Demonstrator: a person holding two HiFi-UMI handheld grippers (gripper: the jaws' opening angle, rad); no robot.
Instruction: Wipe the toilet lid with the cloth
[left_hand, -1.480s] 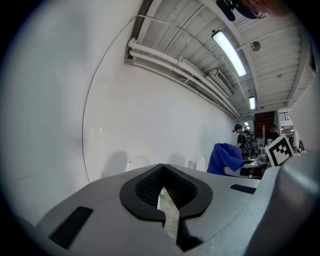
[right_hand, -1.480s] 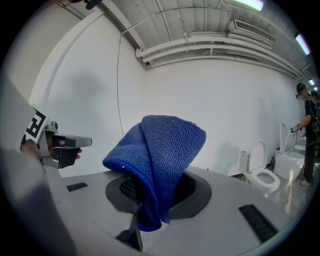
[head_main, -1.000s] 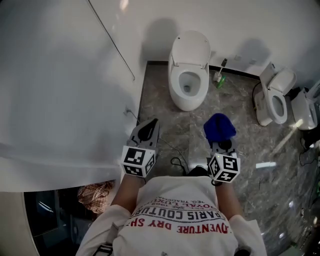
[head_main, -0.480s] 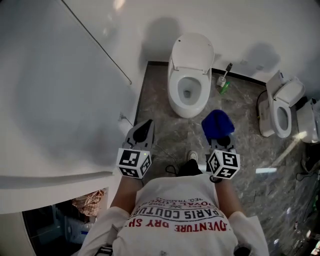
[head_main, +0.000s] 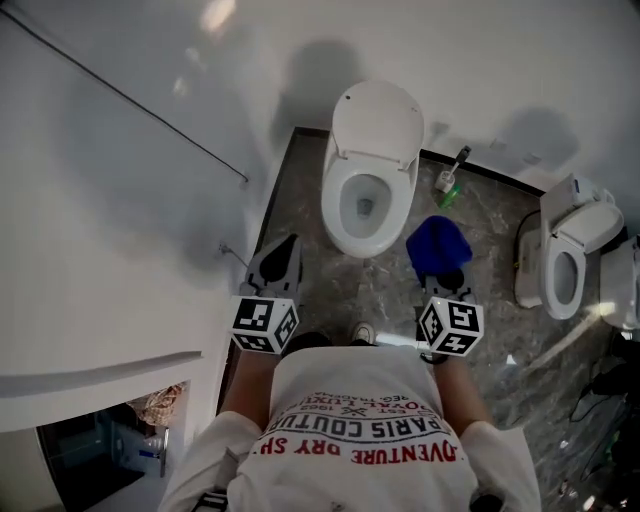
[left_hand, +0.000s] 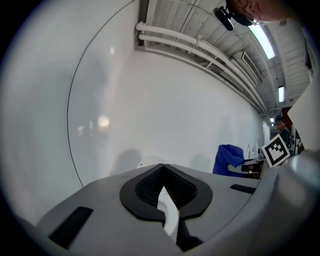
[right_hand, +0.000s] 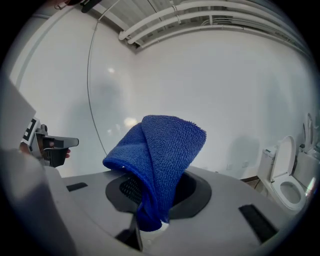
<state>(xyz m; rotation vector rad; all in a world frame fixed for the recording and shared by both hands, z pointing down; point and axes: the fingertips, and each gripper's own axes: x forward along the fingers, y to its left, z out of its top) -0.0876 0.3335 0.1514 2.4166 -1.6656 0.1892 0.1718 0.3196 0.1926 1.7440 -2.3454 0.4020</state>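
A white toilet (head_main: 362, 205) stands against the far wall with its lid (head_main: 378, 120) raised and the bowl showing. My right gripper (head_main: 440, 268) is shut on a blue cloth (head_main: 438, 245), which bunches up over its jaws (right_hand: 160, 155). It hangs to the right of the bowl, short of it. My left gripper (head_main: 280, 262) is held left of the bowl, its jaws together with nothing between them (left_hand: 162, 172). The cloth (left_hand: 230, 159) also shows at the right of the left gripper view.
A second white toilet (head_main: 568, 255) stands at the right, its lid up. A green toilet brush (head_main: 448, 182) leans by the wall between the two toilets. A white wall (head_main: 120, 200) runs close along the left. The floor (head_main: 480, 215) is grey marble.
The person has stepped forward, so the toilet now lies closer below both grippers. Both grippers moved with the step; the cloth stays held in the right one.
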